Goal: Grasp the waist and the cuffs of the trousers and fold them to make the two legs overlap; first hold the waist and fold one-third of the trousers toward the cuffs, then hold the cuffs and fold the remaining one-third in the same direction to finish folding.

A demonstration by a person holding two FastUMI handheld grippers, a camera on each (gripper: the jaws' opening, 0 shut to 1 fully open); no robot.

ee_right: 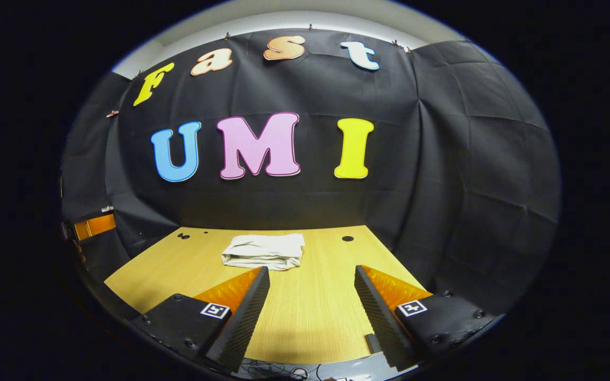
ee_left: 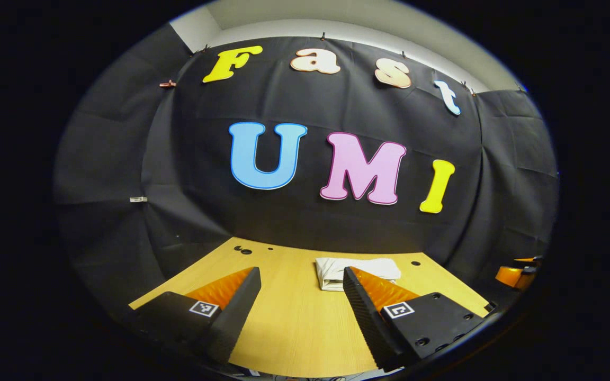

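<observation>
White trousers [ee_right: 264,251] lie folded into a small flat bundle near the far side of the wooden table [ee_right: 310,312]. In the left gripper view the same trousers [ee_left: 355,270] sit just beyond my right finger, partly hidden by it. My left gripper [ee_left: 301,286] is open, held above the near part of the table with nothing between its fingers. My right gripper [ee_right: 311,283] is open too, a short way in front of the bundle and apart from it. The other gripper [ee_left: 517,274] shows at the far right edge of the left gripper view.
Black cloth walls close the table at the back and on both sides. Small dark holes [ee_right: 347,238] dot the far part of the tabletop. The other gripper [ee_right: 93,226] and a hand show at the left edge of the right gripper view.
</observation>
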